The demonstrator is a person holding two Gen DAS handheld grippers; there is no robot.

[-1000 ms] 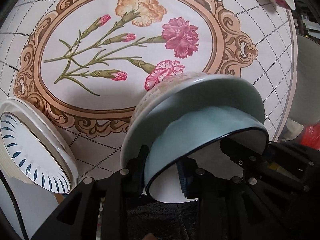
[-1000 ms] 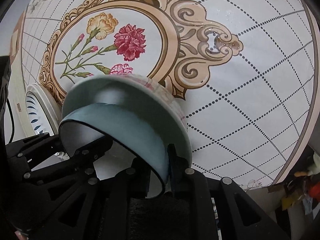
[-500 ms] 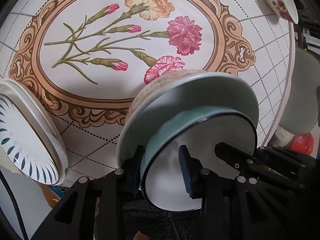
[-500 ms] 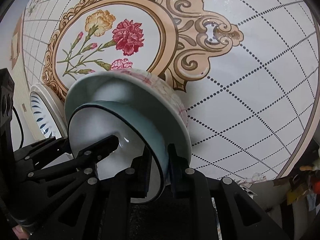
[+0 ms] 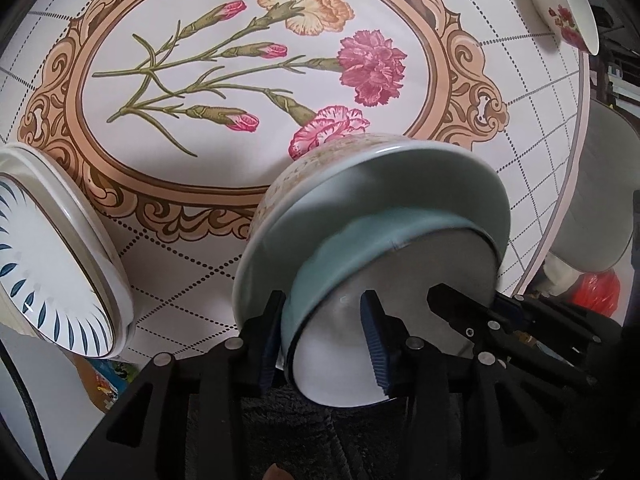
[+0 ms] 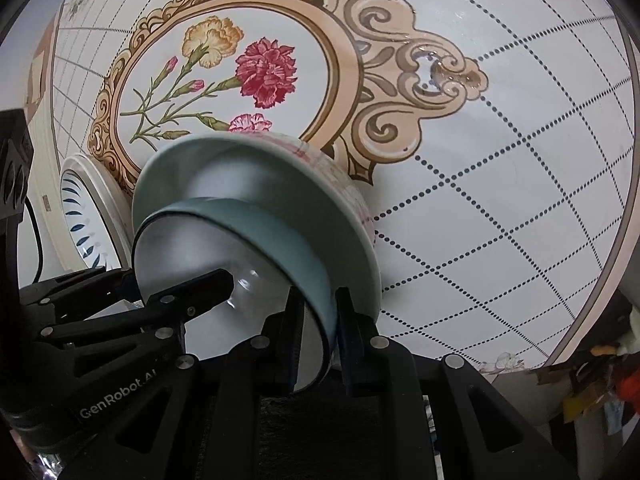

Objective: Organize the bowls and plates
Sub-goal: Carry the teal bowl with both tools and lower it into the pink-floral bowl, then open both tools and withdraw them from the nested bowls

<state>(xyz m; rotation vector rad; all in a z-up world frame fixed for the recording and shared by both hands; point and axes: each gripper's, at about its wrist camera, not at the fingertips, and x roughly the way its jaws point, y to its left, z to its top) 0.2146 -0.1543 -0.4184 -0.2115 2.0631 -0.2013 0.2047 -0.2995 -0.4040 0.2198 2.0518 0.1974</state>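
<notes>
**Teal bowl nested in the patterned bowl, both grippers at its rim**

While the teal bowl (image 5: 360, 248) sits inside the larger patterned bowl (image 5: 304, 176) on the flowered desk (image 5: 200, 184), its rim is straddled from two sides. In the left wrist view, the left gripper (image 5: 320, 340) is seen with its jaws just having been opening: the bowl's wall stands between the ribbed pads, yet a clear gap is left on the inner side, so the rim is released there. From the right wrist view, the right gripper (image 6: 318, 336) is placed on the opposite edge of the teal bowl (image 6: 280, 236); its jaws have also just been easing apart, though the pads lie so close to the wall that it cannot be told whether it is gripped. The patterned bowl (image 6: 352, 208) is set just below the carnation medallion. A white plate with blue leaf marks (image 5: 52, 280) is seen at the desk's near-left edge, well apart. A small flowered dish (image 5: 568, 12) is seen at the far corner.
</notes>
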